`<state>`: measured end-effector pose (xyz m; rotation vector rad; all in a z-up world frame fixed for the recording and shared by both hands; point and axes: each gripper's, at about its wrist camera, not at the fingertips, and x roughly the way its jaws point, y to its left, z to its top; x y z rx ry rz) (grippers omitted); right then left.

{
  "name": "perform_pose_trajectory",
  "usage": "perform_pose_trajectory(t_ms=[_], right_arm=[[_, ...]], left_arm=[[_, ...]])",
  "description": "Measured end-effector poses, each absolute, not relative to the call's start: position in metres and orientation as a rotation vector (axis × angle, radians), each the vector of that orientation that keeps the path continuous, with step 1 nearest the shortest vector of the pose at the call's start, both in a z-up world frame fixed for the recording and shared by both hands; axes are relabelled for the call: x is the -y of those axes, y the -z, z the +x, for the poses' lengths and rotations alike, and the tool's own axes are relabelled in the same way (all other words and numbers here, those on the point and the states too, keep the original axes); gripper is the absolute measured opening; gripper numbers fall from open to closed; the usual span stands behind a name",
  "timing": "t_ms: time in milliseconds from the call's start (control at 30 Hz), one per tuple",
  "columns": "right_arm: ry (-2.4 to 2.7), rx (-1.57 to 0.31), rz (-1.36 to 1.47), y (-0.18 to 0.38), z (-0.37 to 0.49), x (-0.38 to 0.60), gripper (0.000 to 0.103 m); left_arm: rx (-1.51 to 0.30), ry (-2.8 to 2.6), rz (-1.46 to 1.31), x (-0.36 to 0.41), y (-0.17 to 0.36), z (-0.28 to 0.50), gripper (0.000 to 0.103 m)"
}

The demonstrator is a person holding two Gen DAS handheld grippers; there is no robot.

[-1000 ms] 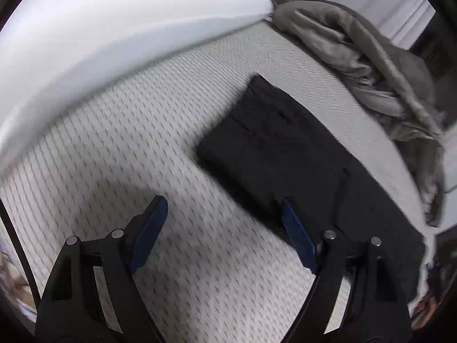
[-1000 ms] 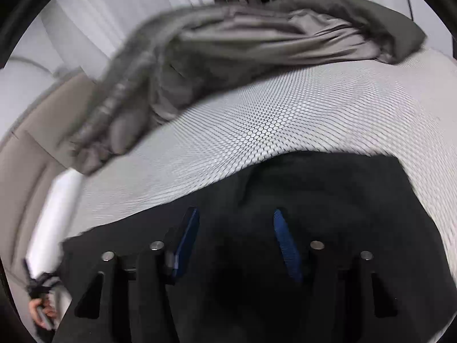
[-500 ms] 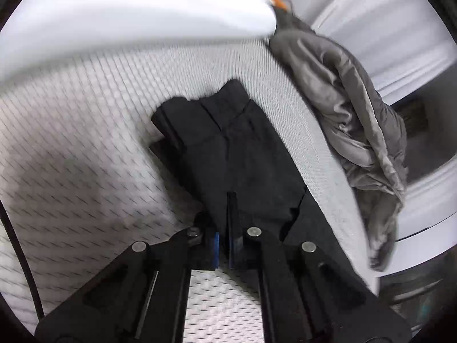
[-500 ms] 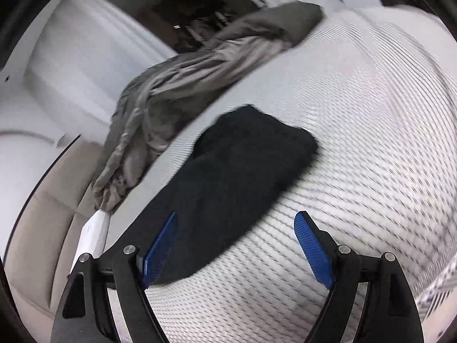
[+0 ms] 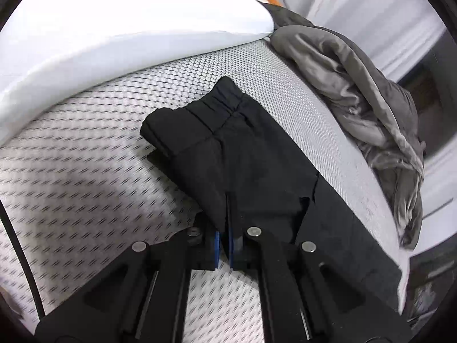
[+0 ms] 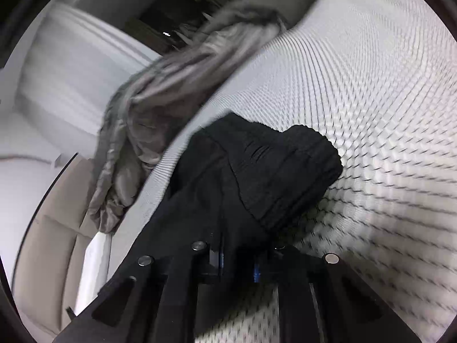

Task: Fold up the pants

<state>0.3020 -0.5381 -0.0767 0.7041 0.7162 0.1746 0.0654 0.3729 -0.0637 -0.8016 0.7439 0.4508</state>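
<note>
Mesh-covered mattress [image 5: 85, 171]: flat working surface. White pillow [image 5: 114, 28] at 11 o'clock and grey blanket [image 5: 357, 85] at 2 o'clock, pushed clear. Black pants [image 5: 242, 157], centre, partly folded, waistband far. Left gripper [image 5: 224, 240] at 6 o'clock, clamped on near fold edge; right gripper [image 6: 238, 263] just closed, pinching pants likewise, probably for the next fold.

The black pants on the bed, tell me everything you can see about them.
The black pants are soft, matte fabric, folded into a long strip lying flat on the white mesh-patterned mattress. The gathered elastic waistband lies at the far end. The left gripper and right gripper both have their jaws pinched on the near cloth.
</note>
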Motion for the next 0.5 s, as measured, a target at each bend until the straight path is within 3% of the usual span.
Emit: perform_pose_trajectory(t_ms=[133, 200, 267, 333, 500], right_arm=[[-0.184, -0.701, 0.644, 0.060, 0.248, 0.554, 0.012], [-0.179, -0.714, 0.618, 0.056, 0.224, 0.561, 0.014], [-0.173, -0.738, 0.588, 0.060, 0.202, 0.566, 0.024], [-0.112, -0.796, 0.552, 0.066, 0.192, 0.569, 0.042], [0.054, -0.716, 0.374, 0.038, 0.140, 0.566, 0.061]], left_arm=[[-0.763, -0.425, -0.739, -0.353, 0.058, 0.023, 0.003], [-0.794, -0.460, -0.702, -0.345, 0.062, 0.006, 0.009], [-0.814, -0.484, -0.696, -0.341, 0.069, -0.008, 0.018], [-0.797, -0.496, -0.716, -0.336, 0.064, -0.026, 0.024], [-0.741, -0.551, -0.599, -0.298, 0.032, -0.068, 0.056]])
